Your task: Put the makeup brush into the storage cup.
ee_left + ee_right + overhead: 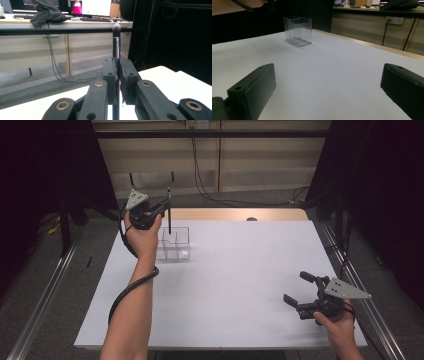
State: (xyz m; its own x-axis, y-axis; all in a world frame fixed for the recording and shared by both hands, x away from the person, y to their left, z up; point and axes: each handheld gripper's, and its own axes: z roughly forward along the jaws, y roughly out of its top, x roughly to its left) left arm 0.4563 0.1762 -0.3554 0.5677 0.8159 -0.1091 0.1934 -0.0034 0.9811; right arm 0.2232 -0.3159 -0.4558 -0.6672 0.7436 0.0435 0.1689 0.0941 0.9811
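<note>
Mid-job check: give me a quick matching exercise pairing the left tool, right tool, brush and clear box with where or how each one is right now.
Things:
1. left tool
2. right tool
3. makeup brush
4. clear divided box

States:
A. standing empty on the white table
B. jaws wide apart, nothing between them, low over the table's near right part
C. upright, bristles up, held above the box
D. jaws clamped on a thin black handle

Pairs: 1-D, 2-B, 3-C, 4-A
</note>
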